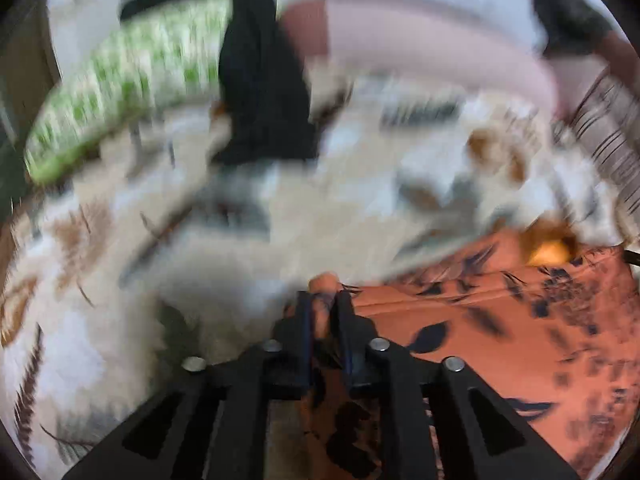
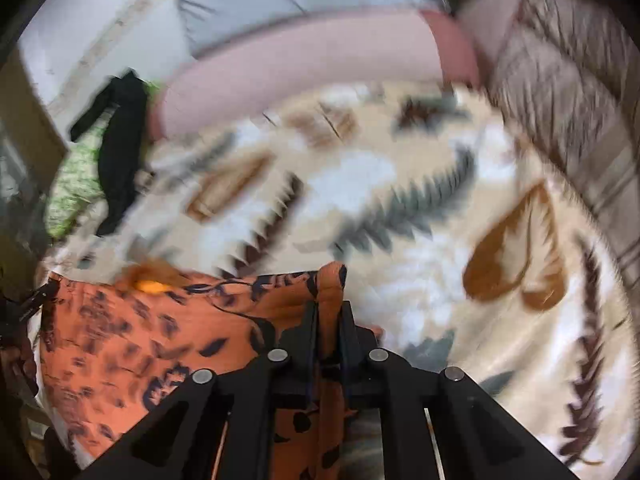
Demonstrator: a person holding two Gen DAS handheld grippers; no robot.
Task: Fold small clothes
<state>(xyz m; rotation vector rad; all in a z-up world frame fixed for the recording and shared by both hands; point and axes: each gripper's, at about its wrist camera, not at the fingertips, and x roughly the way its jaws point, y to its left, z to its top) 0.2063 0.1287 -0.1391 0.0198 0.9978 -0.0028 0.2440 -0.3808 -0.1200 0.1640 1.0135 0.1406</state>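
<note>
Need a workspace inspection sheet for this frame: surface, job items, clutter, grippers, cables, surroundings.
Surface: bedspread with leaf print, blurred by motion.
Job's things: orange garment with dark print, held between both grippers.
Clutter: green cloth and black garment at the far edge; pink bolster; striped pillow.
Grippers: left gripper shut on orange garment; right gripper shut on its other corner.
Cables: nothing seen.
Surroundings: pale wall behind; too blurred for more.
</note>
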